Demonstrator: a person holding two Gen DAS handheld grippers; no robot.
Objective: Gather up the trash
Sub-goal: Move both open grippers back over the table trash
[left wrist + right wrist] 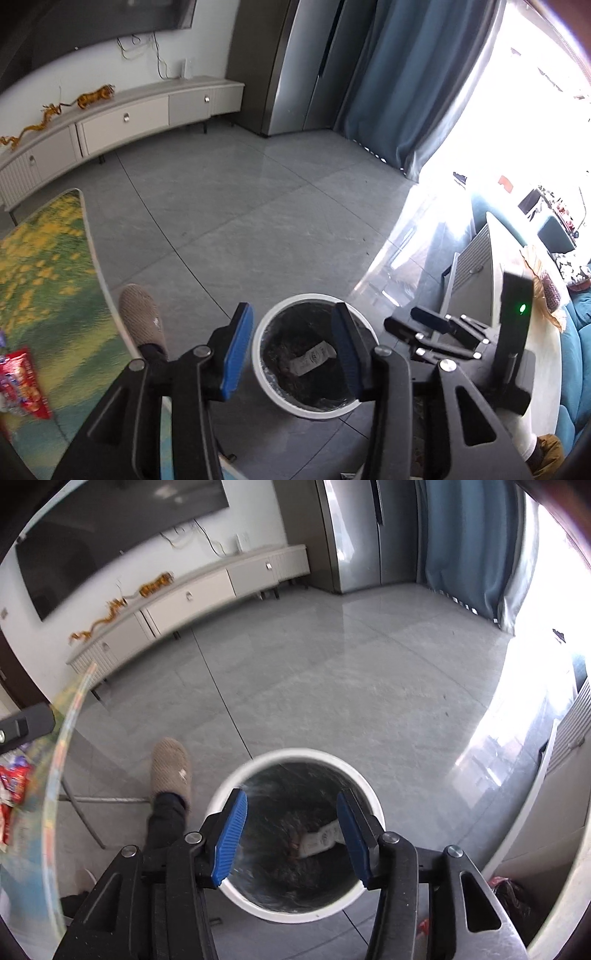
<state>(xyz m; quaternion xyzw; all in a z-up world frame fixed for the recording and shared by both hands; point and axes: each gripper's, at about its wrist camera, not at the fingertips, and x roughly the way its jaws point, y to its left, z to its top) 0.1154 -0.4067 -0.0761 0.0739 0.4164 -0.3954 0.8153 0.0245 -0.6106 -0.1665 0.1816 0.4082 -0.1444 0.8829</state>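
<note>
Both tools are held above the bin (314, 354), which stands on the grey floor (229, 206) beside the bench (55, 288). The left tool (291, 350) is spread wide and nothing is gripped between its blue pads; the right tool (291, 834) is likewise released and empty. A white wrapper (312, 359) is seen lying on the dark liner inside the bin, so a drop is judged to have been made, with the jaws placed over the mouth so that anything let go falls inside the white rim.

More trash is left on the bench: red packets (22, 384) lie near its curved edge, at the far left of both views. A slippered foot (142, 317) is planted between bench and bin, touching neither. Open floor is available ahead and to the left, while a cabinet (476, 258) stands close on the right. A return over the bench edge is judged the likely next reach.
</note>
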